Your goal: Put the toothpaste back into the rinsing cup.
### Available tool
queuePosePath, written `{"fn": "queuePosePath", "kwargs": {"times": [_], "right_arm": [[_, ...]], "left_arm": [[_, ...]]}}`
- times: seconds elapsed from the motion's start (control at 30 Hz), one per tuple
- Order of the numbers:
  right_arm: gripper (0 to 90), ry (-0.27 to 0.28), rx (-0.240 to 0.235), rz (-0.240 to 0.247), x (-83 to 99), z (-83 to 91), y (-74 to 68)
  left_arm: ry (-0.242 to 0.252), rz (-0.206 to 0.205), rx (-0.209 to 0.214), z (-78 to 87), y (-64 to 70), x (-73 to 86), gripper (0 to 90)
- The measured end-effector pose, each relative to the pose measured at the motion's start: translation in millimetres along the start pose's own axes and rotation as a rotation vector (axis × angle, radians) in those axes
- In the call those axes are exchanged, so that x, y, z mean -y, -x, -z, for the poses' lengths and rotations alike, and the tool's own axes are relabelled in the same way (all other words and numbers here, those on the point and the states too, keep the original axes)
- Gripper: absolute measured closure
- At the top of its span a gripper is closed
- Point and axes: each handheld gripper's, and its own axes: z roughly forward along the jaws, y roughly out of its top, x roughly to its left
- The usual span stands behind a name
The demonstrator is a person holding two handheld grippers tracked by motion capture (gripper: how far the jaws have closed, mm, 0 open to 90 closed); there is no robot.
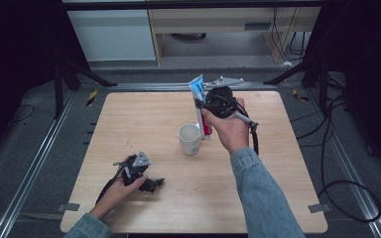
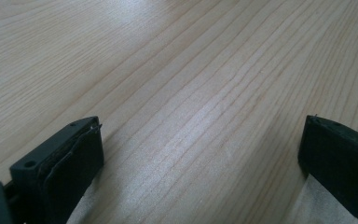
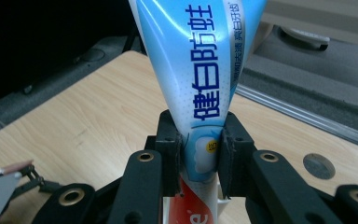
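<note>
- Sitting in the middle of the high view, the wooden table is lying under everything, light brown with thin lines in it.
- The person's right hand is holding the right gripper up over the far middle of the table.
- The left gripper is resting low on the near left of the table in the left hand, and its jaws are standing wide apart over bare wood.
- The toothpaste tube is standing almost upright, blue and white on top and red at the bottom, squeezed between the right gripper's jaws.
- The white cup is standing just beside the tube's low end.
</note>
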Motion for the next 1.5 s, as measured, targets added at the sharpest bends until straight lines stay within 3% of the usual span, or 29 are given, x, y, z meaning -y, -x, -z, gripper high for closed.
{"fn": "queuePosePath", "kwargs": {"times": [1.5], "right_arm": [[72.8,0.159,0.057,-0.025,-9.6,-23.4,-10.0]], "left_arm": [[0.0,0.001,0.0,0.0,0.0,0.0,0.0]]}}
